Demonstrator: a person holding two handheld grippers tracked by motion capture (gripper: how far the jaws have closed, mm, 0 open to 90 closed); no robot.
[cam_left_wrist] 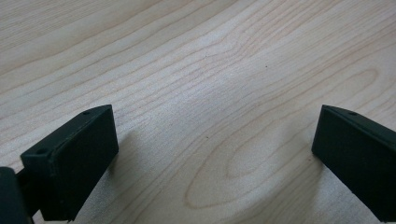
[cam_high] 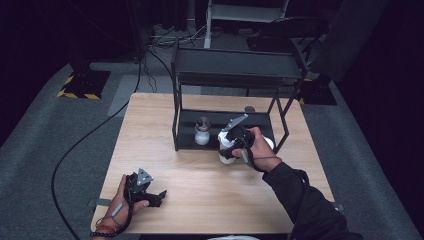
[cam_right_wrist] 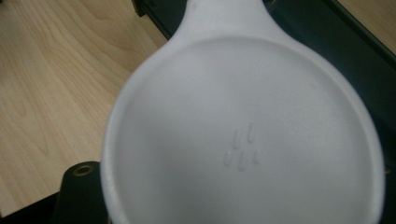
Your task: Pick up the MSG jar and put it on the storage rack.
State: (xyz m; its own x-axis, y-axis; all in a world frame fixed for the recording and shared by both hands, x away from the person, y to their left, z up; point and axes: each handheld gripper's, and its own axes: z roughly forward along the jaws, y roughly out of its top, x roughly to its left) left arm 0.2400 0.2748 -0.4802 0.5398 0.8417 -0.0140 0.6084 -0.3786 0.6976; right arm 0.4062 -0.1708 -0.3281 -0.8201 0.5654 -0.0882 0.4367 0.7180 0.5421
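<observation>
My right gripper (cam_high: 231,144) is shut on a white plastic bottle (cam_high: 226,151) at the front edge of the black rack's lower shelf (cam_high: 225,123). In the right gripper view the bottle's round underside (cam_right_wrist: 243,140) faces the camera, its neck points away toward the rack, and one dark finger (cam_right_wrist: 78,193) shows at the lower left. My left gripper (cam_high: 159,195) rests near the table's front left corner. Its jaws stand wide apart over bare wood (cam_left_wrist: 215,154), with nothing between them.
A black two-level metal rack (cam_high: 235,62) stands at the back middle of the wooden table (cam_high: 150,125). A small white jar with a grey cap (cam_high: 202,132) stands on its lower shelf, left of the held bottle. A black cable (cam_high: 75,145) runs across the grey floor at left.
</observation>
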